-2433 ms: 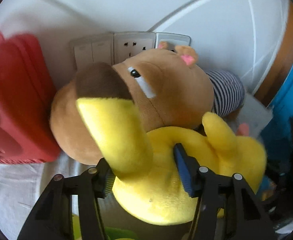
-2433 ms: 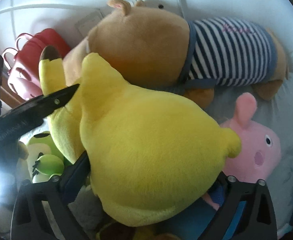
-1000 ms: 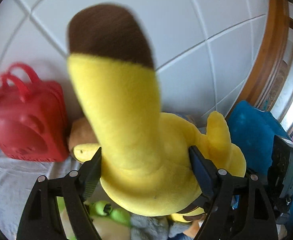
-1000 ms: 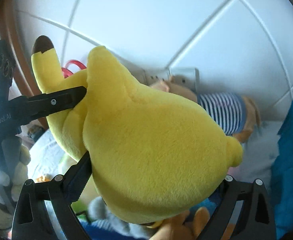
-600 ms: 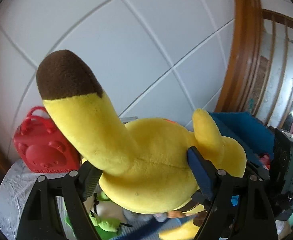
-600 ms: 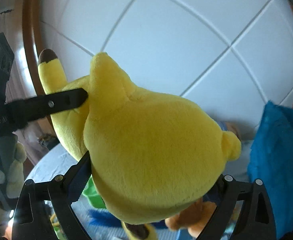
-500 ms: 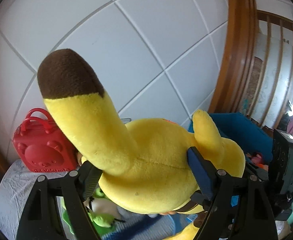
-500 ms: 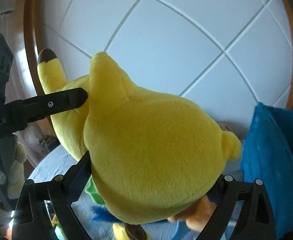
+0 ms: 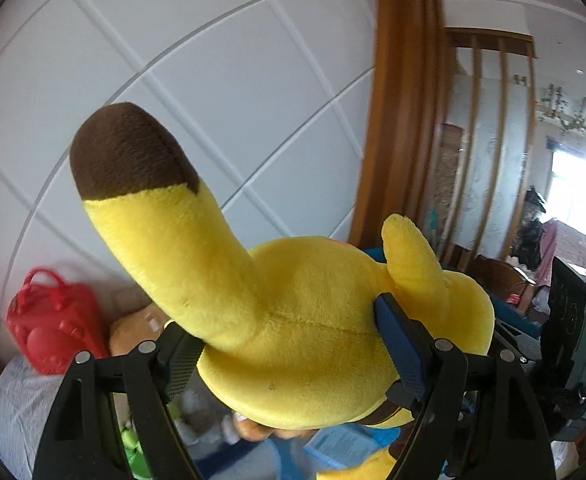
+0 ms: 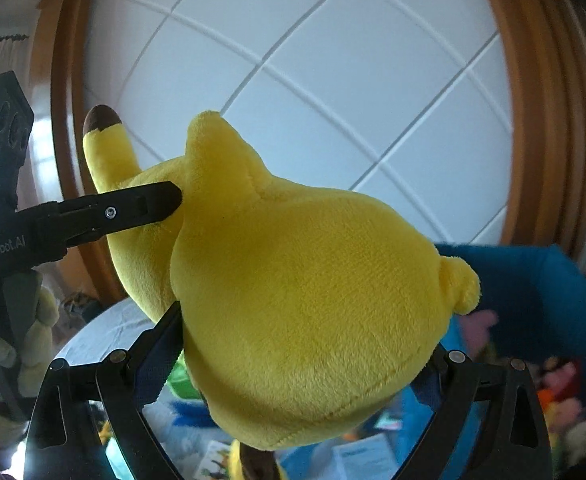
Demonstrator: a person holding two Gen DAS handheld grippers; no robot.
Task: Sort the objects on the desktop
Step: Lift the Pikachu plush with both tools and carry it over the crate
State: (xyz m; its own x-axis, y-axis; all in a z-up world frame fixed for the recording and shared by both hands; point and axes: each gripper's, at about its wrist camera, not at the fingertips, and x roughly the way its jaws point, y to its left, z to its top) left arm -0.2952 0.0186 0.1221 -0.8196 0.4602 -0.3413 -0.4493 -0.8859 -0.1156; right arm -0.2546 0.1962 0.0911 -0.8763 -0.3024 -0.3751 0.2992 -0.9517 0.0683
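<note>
**White panelled wall, wood frame, daylight far right**

Ahead of me stands a white panelled wall [image 9: 197, 80] crossed by raised diagonal ribs. A curved brown wooden frame [image 10: 533, 120] borders it on both sides. To the far right, past a partition of wooden slats [image 9: 489, 152], a bright window [image 9: 573, 192] throws daylight into a cluttered room. Low on the near left lies a grey-white cloth surface [image 9: 17, 408].

The yellow plush toy [image 9: 317, 320] has been lifted from against the brown bear [image 9: 133, 332] to well above it, and swung away from the red bag [image 9: 53, 320], toward the blue bin [image 10: 533, 300] that has come into view.
</note>
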